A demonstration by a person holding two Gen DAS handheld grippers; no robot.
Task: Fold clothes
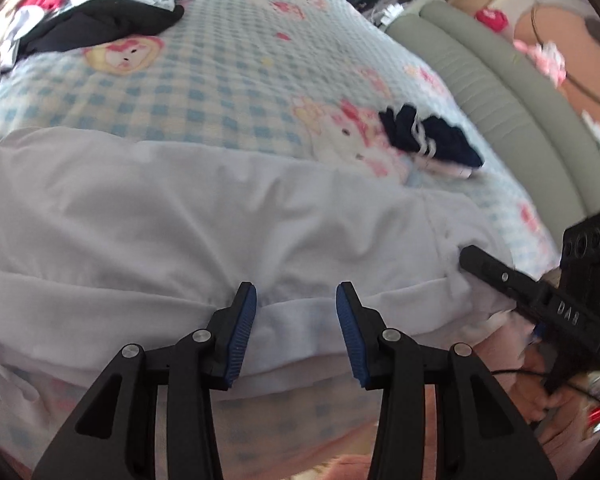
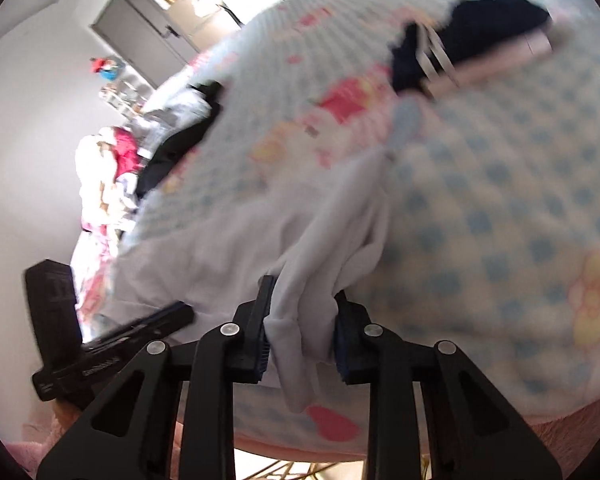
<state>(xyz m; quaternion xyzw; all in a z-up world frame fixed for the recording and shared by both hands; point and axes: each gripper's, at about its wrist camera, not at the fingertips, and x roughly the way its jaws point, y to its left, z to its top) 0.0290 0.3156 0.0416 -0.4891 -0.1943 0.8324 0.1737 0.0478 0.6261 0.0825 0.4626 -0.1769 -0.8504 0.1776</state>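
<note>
A white garment (image 1: 172,216) lies spread across the near part of a checked bedspread (image 1: 220,60). My left gripper (image 1: 296,300) hovers open over the garment's near hem, its blue pads (image 1: 242,332) apart with cloth below them. The right gripper (image 1: 500,280) shows at the right of that view, clamped on the garment's right corner. In the right wrist view my right gripper (image 2: 300,308) is shut on a bunched fold of the white garment (image 2: 308,240), which hangs down between the fingers. The left gripper (image 2: 140,328) appears there at lower left.
A folded navy garment with white stripes (image 1: 432,140) lies on the bed to the right (image 2: 472,32). A pile of black, white and red clothes (image 1: 92,12) sits at the far left. A grey-green padded bed edge (image 1: 500,92) runs along the right.
</note>
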